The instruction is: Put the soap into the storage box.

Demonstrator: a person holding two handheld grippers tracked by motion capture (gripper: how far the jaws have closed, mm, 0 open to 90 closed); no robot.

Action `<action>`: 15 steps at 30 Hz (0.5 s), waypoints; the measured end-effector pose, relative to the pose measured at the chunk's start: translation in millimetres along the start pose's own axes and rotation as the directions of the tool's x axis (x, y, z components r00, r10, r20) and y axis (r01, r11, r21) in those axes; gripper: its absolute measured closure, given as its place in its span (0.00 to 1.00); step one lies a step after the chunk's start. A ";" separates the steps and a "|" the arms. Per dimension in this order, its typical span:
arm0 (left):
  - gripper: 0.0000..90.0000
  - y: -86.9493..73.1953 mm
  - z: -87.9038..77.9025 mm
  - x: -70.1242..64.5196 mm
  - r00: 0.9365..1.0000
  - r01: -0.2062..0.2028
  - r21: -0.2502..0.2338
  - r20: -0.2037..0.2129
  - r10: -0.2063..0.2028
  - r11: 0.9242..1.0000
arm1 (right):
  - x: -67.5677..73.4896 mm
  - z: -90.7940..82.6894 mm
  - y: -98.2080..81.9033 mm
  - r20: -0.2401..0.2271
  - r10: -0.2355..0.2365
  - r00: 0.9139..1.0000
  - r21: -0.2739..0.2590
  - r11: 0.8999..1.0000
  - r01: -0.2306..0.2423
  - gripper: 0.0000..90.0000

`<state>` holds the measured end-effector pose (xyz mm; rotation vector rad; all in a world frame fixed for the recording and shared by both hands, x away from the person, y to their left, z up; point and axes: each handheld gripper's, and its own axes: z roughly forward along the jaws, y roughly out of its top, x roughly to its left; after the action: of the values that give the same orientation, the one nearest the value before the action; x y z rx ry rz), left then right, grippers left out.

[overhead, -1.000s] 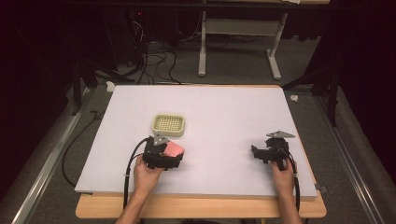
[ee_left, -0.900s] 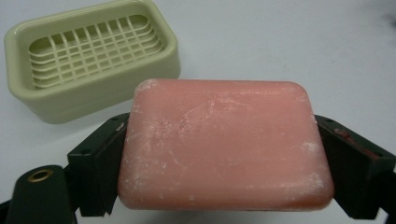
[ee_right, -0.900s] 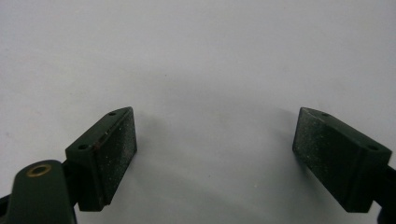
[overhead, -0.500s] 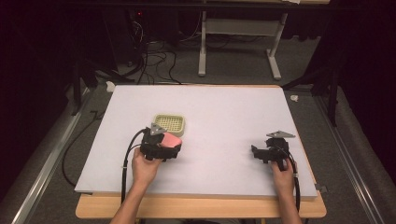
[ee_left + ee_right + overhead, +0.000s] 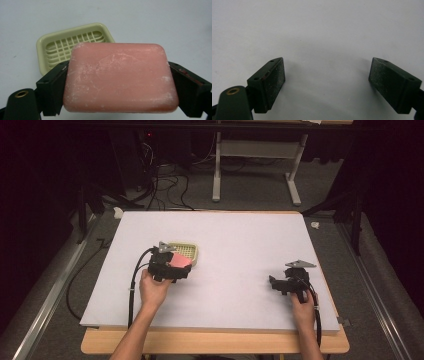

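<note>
Grasping pink soap bar (image 5: 120, 77) by its short ends, left gripper (image 5: 172, 267) holds it just near of soap dish (image 5: 50, 47); rigid, likely slippery. Right gripper (image 5: 327, 82) released, empty.

A wide white table (image 5: 235, 240) is lying mostly bare. The one obstacle on it is a pale yellow soap dish (image 5: 186, 252), sitting left of centre. The left gripper (image 5: 176, 266) is hovering just beside the dish's near edge, clamping a pink soap bar (image 5: 120, 77) that is filling the gap between its jaws and blocking part of the dish from that side. The right gripper (image 5: 276, 285) is resting well apart near the right edge, jaws spread wide over bare table. Open surface is stretching between the two grippers and across the far half.
</note>
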<state>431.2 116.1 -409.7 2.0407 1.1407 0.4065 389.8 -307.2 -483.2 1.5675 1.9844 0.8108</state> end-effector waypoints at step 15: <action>0.15 19.8 23.2 13.2 0.998 0.028 0.046 -0.057 -0.025 0.999 | 0.0 0.0 0.0 0.000 0.000 1.000 0.000 1.000 0.000 0.16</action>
<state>463.8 110.1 -411.7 2.0637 1.2205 0.4299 389.8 -307.2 -483.2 1.5680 1.9843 0.8110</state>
